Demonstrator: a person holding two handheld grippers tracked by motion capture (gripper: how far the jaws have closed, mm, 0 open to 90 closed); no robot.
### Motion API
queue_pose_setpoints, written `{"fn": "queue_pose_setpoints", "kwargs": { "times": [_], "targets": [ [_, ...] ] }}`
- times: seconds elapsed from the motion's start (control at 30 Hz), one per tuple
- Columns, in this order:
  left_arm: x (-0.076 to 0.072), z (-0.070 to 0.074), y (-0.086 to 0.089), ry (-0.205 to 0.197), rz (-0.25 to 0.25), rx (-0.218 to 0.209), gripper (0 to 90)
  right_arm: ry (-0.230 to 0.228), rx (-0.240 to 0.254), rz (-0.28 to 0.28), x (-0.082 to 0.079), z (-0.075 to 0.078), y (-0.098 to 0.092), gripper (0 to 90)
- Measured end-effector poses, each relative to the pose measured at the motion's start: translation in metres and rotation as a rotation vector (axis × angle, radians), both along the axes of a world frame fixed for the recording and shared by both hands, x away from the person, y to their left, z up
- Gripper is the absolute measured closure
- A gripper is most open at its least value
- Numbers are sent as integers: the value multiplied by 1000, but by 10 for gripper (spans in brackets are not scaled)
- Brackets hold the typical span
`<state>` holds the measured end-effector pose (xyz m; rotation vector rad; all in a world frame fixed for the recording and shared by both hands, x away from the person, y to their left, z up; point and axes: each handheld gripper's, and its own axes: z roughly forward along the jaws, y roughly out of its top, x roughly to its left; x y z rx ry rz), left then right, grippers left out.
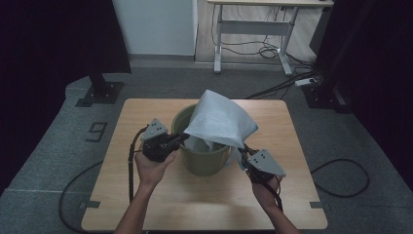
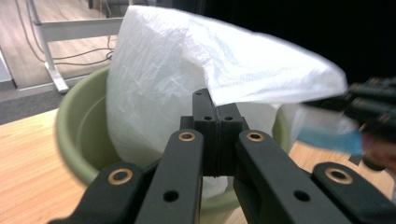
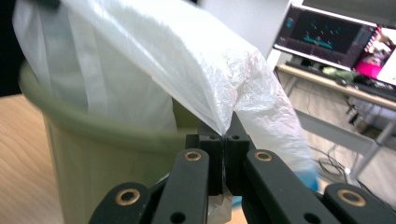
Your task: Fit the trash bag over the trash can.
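Observation:
A green bucket [image 1: 202, 163] stands in the middle of the wooden table [image 1: 146, 204]. A white plastic bag [image 1: 219, 119] billows over it, part of it hanging inside. My left gripper [image 1: 181, 139] reaches to the bucket's left rim and is shut on the bag's edge [image 2: 215, 100]. At the bucket's right side my right gripper [image 1: 243, 152] is shut on the bag's other edge [image 3: 225, 126], the film pinched between its pads. The bucket [image 2: 84, 140] sits just beyond my left jaws, and its wall [image 3: 102, 154] is close to the left of my right jaws.
A desk frame [image 1: 253, 29] with loose cables stands beyond the table. Black stand bases [image 1: 100, 92] sit on the grey floor at the back left and right. A lit monitor [image 3: 327, 32] glows in the right gripper view.

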<state>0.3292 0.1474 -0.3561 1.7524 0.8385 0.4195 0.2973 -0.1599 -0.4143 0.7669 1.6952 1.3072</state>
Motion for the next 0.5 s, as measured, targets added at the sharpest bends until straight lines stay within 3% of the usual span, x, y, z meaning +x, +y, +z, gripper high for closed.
{"fn": "queue_pose_setpoints", "kwargs": {
  "times": [0.2, 0.23, 0.33, 0.5],
  "targets": [
    [5, -6, 13, 22, 15, -28, 819, -8, -3, 63, 5, 22, 10, 883],
    [5, -6, 14, 20, -3, -23, 762, -7, -11, 67, 5, 24, 11, 883],
    [1, -2, 13, -39, 42, 11, 559, 2, -26, 74, 7, 28, 13, 883],
    [-3, 10, 10, -71, 49, 23, 395, 21, -47, 82, 10, 32, 13, 883]
  ]
}}
